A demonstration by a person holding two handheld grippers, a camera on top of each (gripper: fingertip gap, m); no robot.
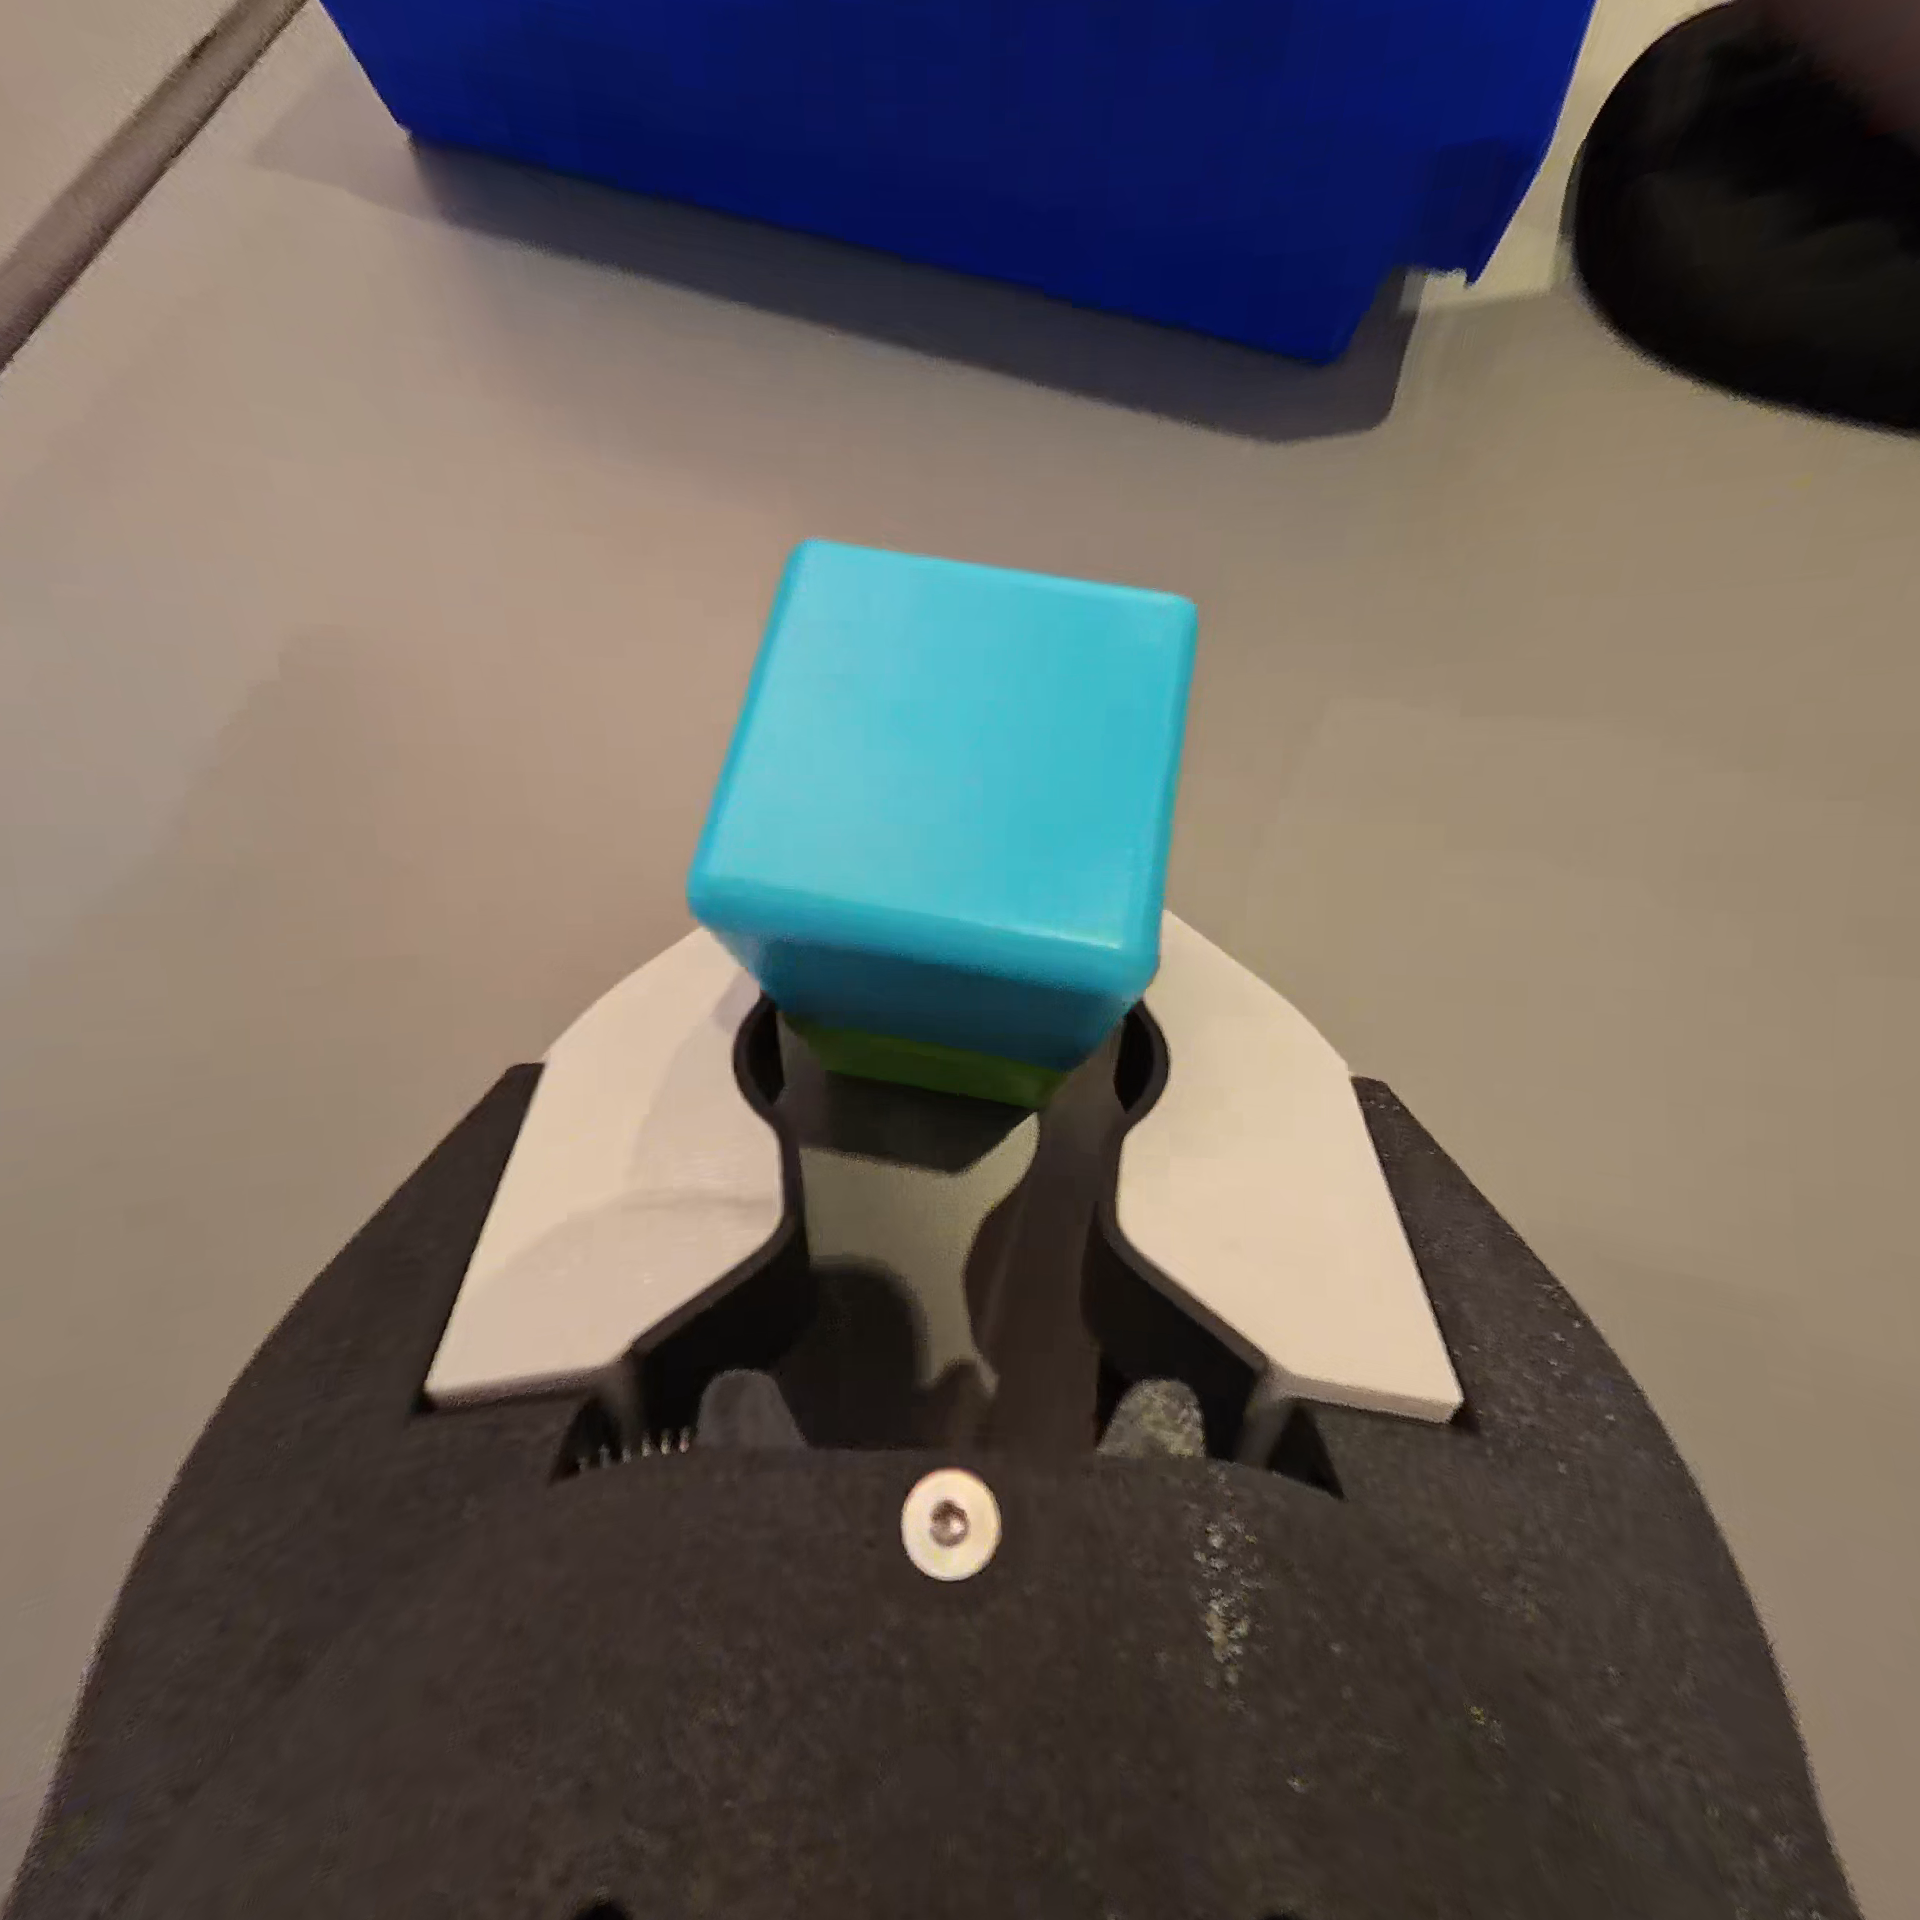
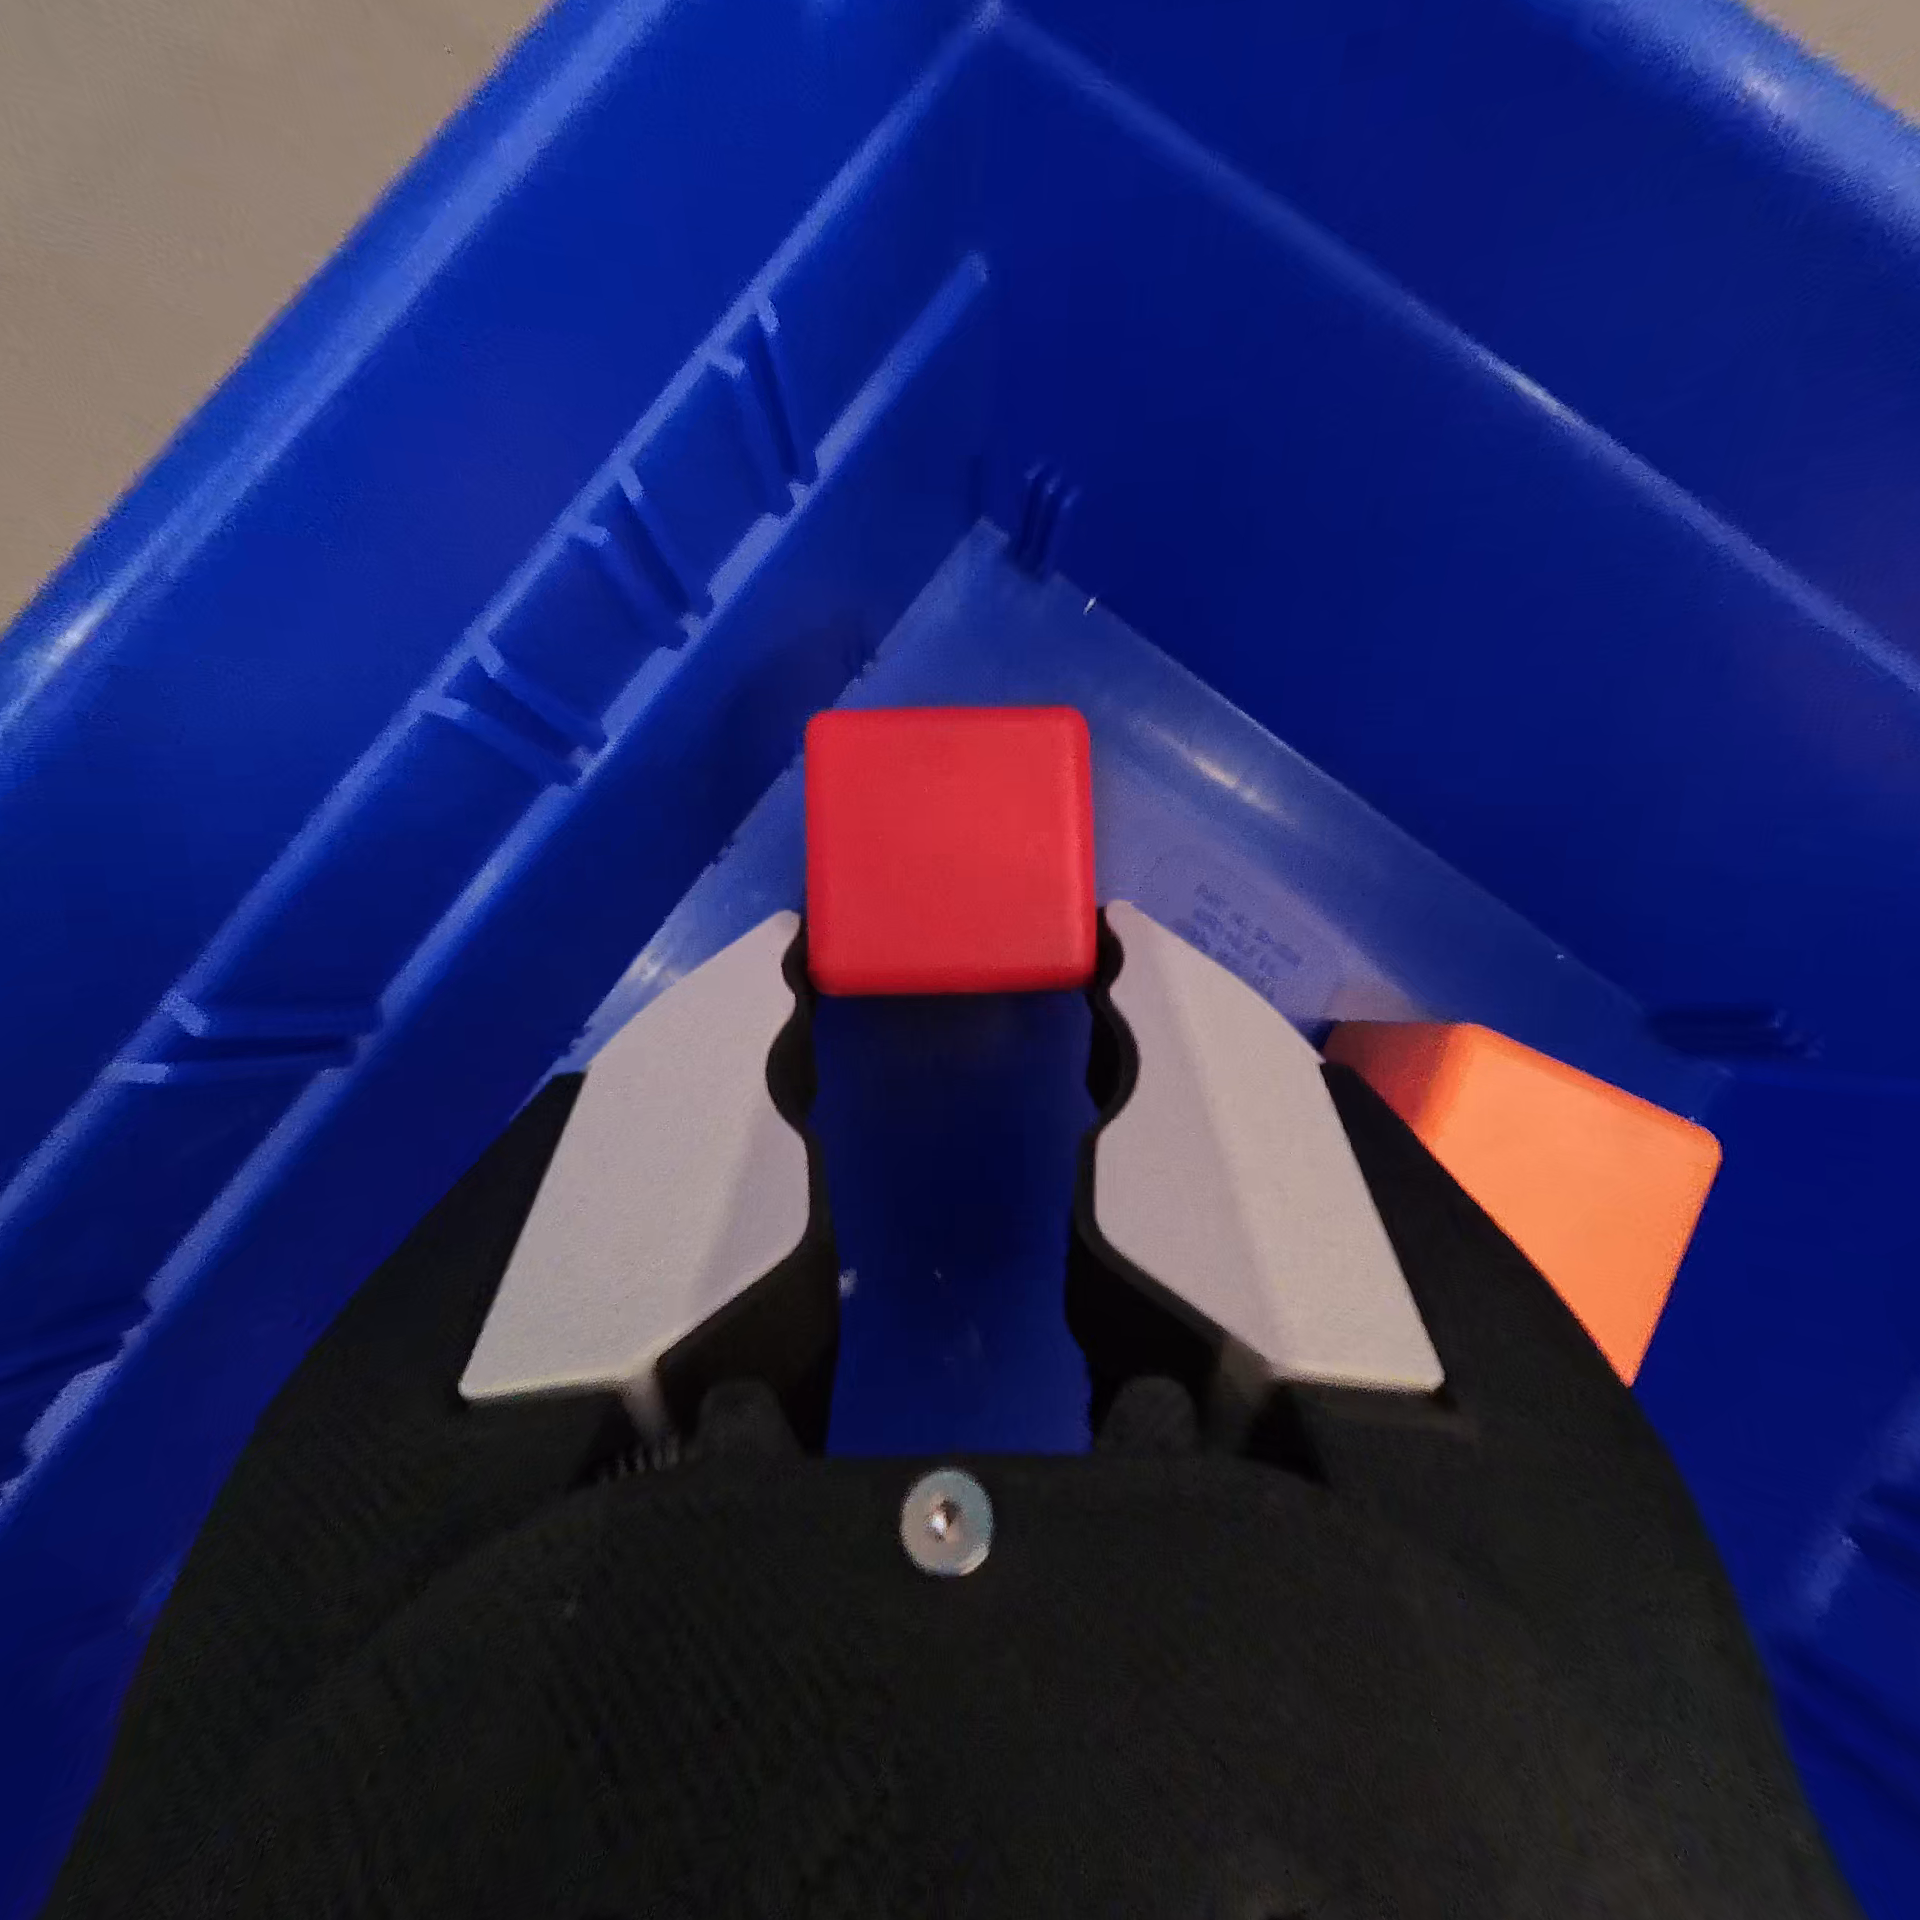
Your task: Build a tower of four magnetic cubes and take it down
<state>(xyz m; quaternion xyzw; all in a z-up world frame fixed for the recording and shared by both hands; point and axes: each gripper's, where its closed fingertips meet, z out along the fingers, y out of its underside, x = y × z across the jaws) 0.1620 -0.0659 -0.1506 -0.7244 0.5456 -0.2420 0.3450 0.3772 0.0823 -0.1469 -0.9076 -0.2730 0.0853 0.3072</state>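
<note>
Right gripper [image 2: 948,951] pinches smooth red cube [image 2: 948,847], apparently inside ribbed bin [image 2: 520,582].

Right tool [image 2: 948,966] gripping red cube [image 2: 948,847] inside blue bin [image 2: 520,499], orange cube [image 2: 1538,1174] beside it

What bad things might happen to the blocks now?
1. The teal block sits on a green block between the left gripper's fingers. Only magnets seem to join them, so a jerk might split them.
2. The right gripper pinches only the near end of the red block, so it might slip back into the blue bin.
3. The orange block lies beside that gripper and might get bumped.
</note>
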